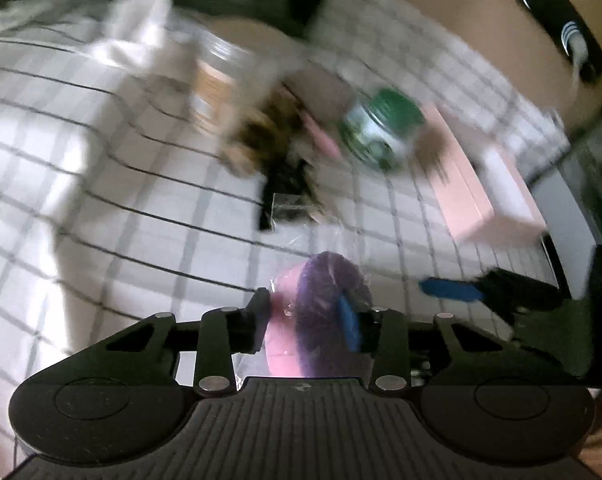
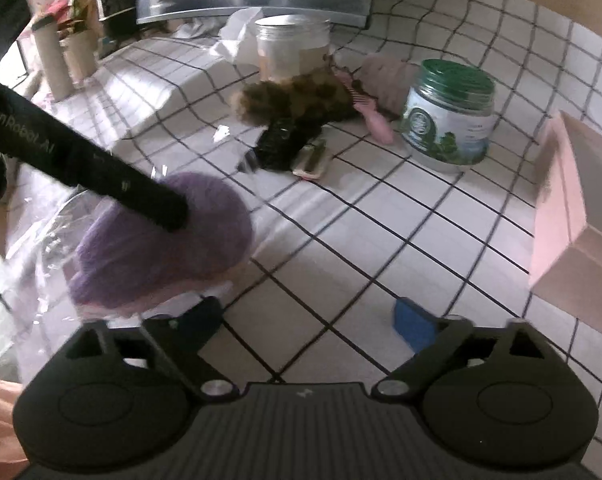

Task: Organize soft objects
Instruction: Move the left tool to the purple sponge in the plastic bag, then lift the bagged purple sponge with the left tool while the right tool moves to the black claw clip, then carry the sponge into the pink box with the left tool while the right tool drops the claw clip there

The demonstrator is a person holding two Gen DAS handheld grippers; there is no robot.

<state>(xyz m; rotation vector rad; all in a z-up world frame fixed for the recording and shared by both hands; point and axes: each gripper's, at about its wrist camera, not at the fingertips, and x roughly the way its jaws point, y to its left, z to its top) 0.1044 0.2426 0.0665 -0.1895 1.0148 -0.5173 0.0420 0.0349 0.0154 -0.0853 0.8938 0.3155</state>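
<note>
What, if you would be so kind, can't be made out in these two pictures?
- Left wrist view: motion blur smears the green-lidded jar, so its label is unreadable.
- Left wrist view: the purple and pink soft item between the left tongs is cut off below by the tool body.
- Right wrist view: the left tool's black finger crosses that item; the grip is hidden.
- Right wrist view: the pink box runs off the right edge.

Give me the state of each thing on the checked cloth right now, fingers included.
Left gripper: fingers closed on the purple and pink soft item.
Purple and pink soft item: in clear plastic wrap, gripped.
Right gripper: fingers open, nothing between them.
Green-lidded jar: upright, lid on.
Clear jar: upright, lid on.
Pink box: resting on the cloth; open or shut unclear.
Brown fluffy item: lying loose on the cloth.
</note>
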